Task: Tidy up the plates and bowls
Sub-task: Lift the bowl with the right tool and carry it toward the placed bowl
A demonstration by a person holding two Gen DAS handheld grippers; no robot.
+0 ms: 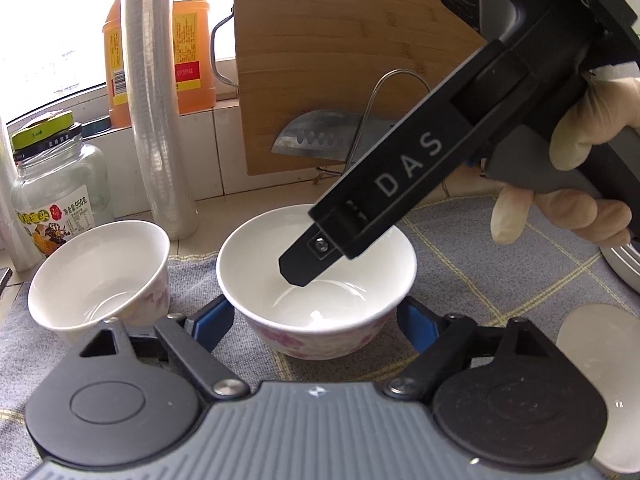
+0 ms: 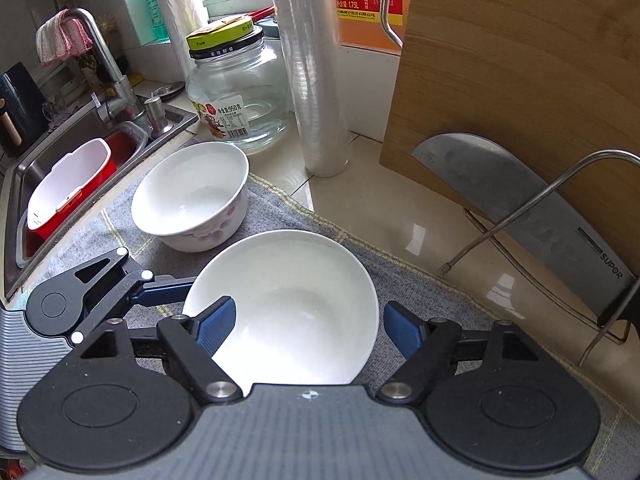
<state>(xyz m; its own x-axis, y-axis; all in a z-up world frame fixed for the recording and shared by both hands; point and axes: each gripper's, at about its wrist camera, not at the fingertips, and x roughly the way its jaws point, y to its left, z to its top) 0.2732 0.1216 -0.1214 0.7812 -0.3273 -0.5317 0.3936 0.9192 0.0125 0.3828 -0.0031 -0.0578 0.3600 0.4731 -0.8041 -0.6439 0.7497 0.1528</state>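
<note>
Two white bowls with pink flower print stand on a grey cloth. In the left wrist view the near bowl sits between my left gripper's open blue fingers, apart from both. The second bowl stands to its left. My right gripper reaches down from the upper right, one black finger inside the near bowl. In the right wrist view my right gripper is open around the near bowl's rim, left pad inside, right pad outside. The other bowl stands behind it.
A glass jar, a plastic-wrap roll, an orange oil jug, and a bamboo cutting board with a cleaver in a wire rack line the back. A sink lies left. A white plate lies right.
</note>
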